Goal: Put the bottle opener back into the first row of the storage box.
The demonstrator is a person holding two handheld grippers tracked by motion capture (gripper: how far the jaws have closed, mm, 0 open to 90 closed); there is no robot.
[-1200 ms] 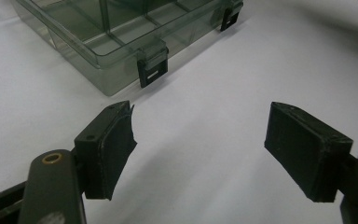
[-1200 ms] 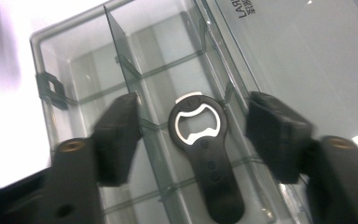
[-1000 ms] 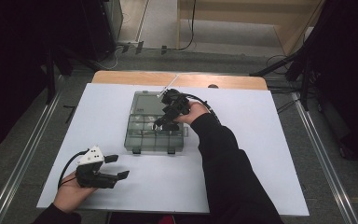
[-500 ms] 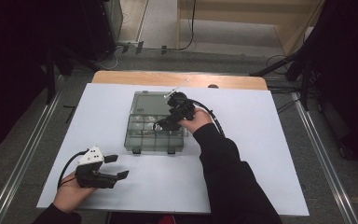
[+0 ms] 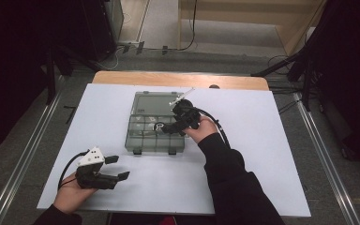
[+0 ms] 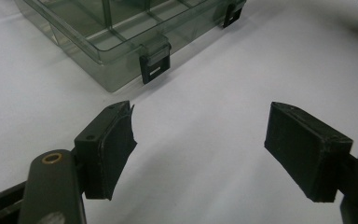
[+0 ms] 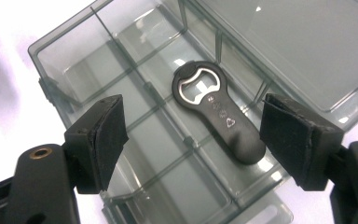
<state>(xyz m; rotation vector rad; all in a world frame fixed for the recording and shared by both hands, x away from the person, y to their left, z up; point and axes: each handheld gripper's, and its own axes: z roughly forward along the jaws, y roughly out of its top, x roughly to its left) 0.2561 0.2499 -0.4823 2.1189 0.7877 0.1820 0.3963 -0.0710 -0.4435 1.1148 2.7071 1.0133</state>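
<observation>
A clear grey compartment box (image 5: 143,140) lies open at mid-table, its lid (image 5: 152,101) flat on the far side. A black bottle opener (image 7: 216,114) with a metal head lies slanted across the dividers inside the box (image 7: 74,60); in the high view the opener (image 5: 158,126) is a small dark shape. My right gripper (image 5: 168,123) hovers over the box's right part, open, its jaws (image 7: 191,100) wide on either side of the opener and apart from it. My left gripper (image 5: 120,167) rests near the front left edge, open and holding nothing (image 6: 200,109).
The white table top (image 5: 262,154) spreads right of and in front of the box. A wooden strip (image 5: 178,78) runs along the far edge. The box's front latch (image 6: 154,65) faces the left gripper. A cable (image 5: 222,133) trails from the right gripper.
My right gripper has drawn back a little toward the near right, from over the lid to over the compartments. The left gripper has stayed still.
</observation>
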